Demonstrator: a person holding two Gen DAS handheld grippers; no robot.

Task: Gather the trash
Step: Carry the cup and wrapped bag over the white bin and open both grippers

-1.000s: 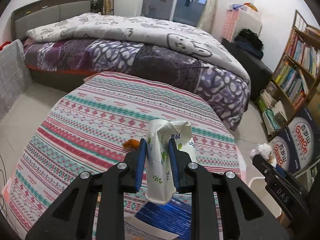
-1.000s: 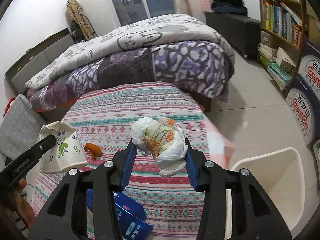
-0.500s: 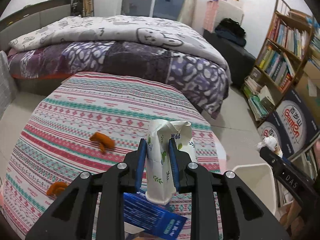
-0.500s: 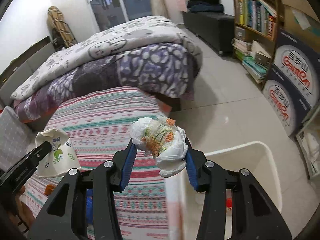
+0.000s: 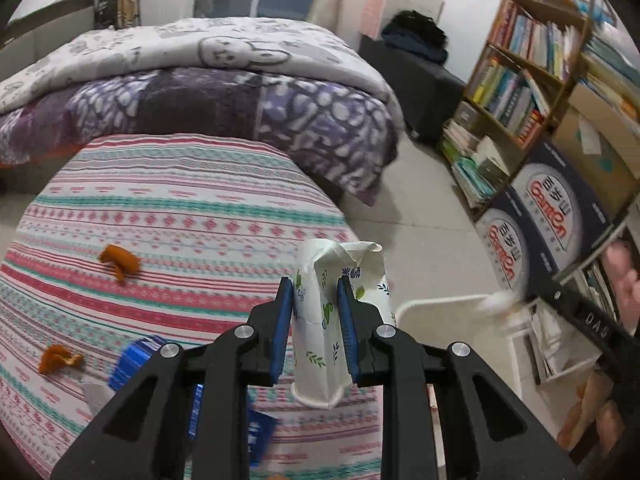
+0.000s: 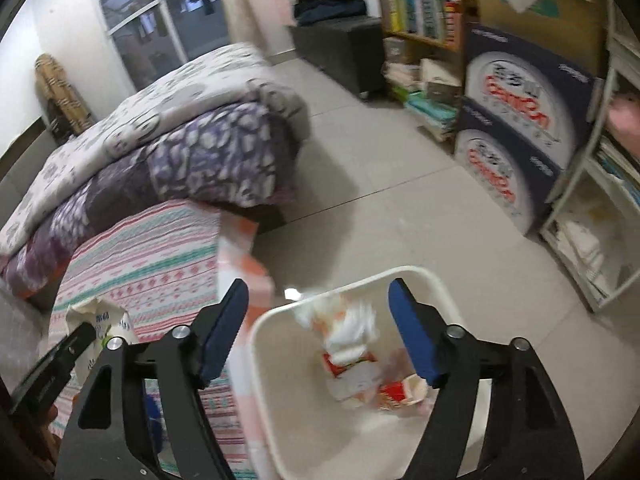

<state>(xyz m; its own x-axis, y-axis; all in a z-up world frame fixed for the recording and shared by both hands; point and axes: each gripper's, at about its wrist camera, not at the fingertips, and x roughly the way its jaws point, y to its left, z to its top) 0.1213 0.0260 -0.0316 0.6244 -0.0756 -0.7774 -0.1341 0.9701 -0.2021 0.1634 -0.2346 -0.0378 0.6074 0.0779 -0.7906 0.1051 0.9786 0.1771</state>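
Where the striped cloth point(image 5: 192, 216) in pink, teal and white covers the low table, loose items lie on it: two curled orange peel scraps point(image 5: 120, 262), a glossy blue packet point(image 5: 136, 360), partly hidden behind the left gripper point(image 5: 314, 330). Left gripper: blue pads pressed onto a flattened paper cup point(image 5: 334, 320), white with green leaf print, held upright above the table's near edge. Beyond the table: bed with purple-and-grey patterned quilts point(image 5: 224, 92), soft and heaped; wooden bookshelf point(image 5: 528, 80) packed with books; stacked printed cartons point(image 6: 520, 120); pale tiled floor. White plastic bin point(image 6: 424, 276), rounded-square rim, standing on the floor just beside the table. Contents: crumpled white wrapper point(image 6: 348, 324), blurred, at the bin's mouth, over red-and-white packaging. Right gripper point(image 6: 320, 332): jaws have just been opening, fingers now spread wide above the bin, nothing pinched between them.
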